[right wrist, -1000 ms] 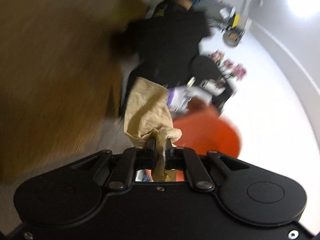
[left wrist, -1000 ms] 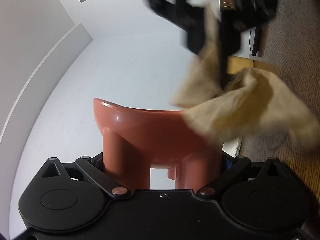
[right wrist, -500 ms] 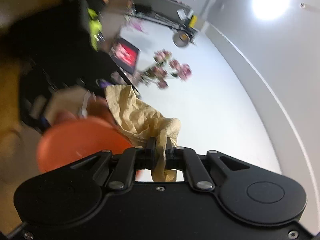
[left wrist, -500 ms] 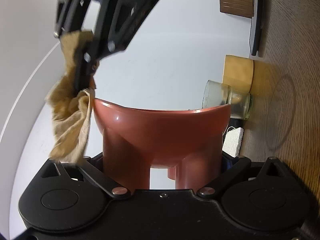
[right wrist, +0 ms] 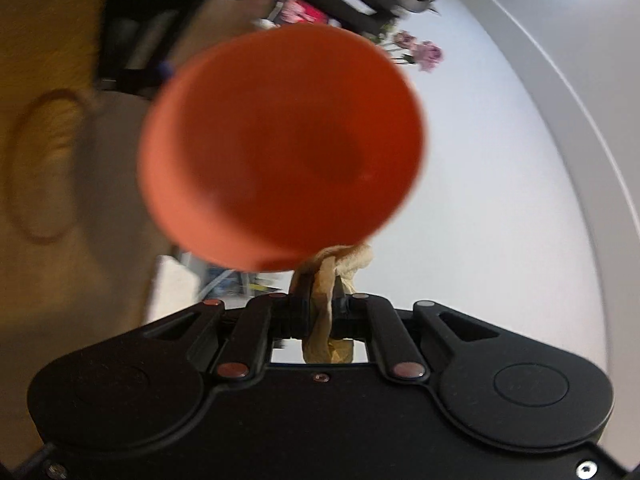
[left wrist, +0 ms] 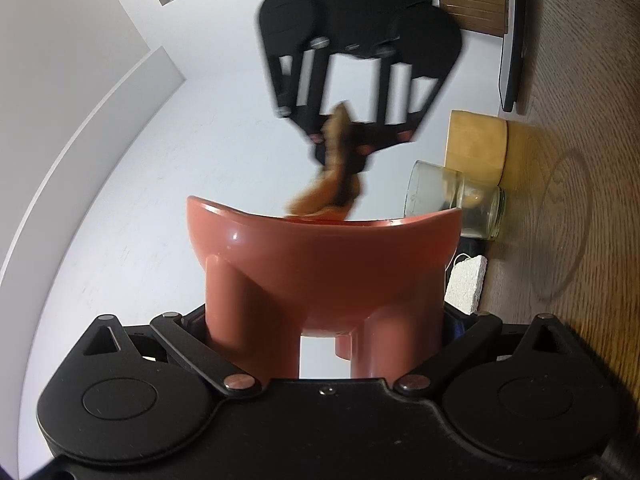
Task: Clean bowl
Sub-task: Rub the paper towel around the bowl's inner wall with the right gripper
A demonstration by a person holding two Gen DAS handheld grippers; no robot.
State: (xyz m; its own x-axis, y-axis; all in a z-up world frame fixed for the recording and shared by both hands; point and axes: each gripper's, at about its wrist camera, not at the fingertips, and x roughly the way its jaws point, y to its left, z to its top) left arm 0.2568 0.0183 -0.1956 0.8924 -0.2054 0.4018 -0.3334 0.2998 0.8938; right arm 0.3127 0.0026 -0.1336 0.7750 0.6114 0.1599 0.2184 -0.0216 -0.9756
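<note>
A red bowl (left wrist: 320, 256) with thick legs is held off the table, with my left gripper (left wrist: 324, 318) shut on it at the legs. Beyond its rim is my right gripper (left wrist: 340, 148), shut on a tan cloth (left wrist: 328, 192) that hangs down to the rim. In the right wrist view the bowl's open mouth (right wrist: 288, 148) faces me, blurred and close. The cloth (right wrist: 326, 312) is pinched between the fingers of my right gripper (right wrist: 320, 314), and its bunched end touches the lower edge of the bowl. The inside of the bowl is hidden in the left wrist view.
A wooden table (left wrist: 580, 168) runs along the right side. On it stand a glass jar (left wrist: 460, 204), a pale wooden block (left wrist: 476, 144), a white sponge (left wrist: 466, 280) and a dark flat device (left wrist: 514, 40). Pink flowers (right wrist: 424, 52) show far back.
My right gripper swung the cloth from the bowl's right side to its left rim, then to the middle in front of the bowl's mouth. The left gripper and bowl stayed put.
</note>
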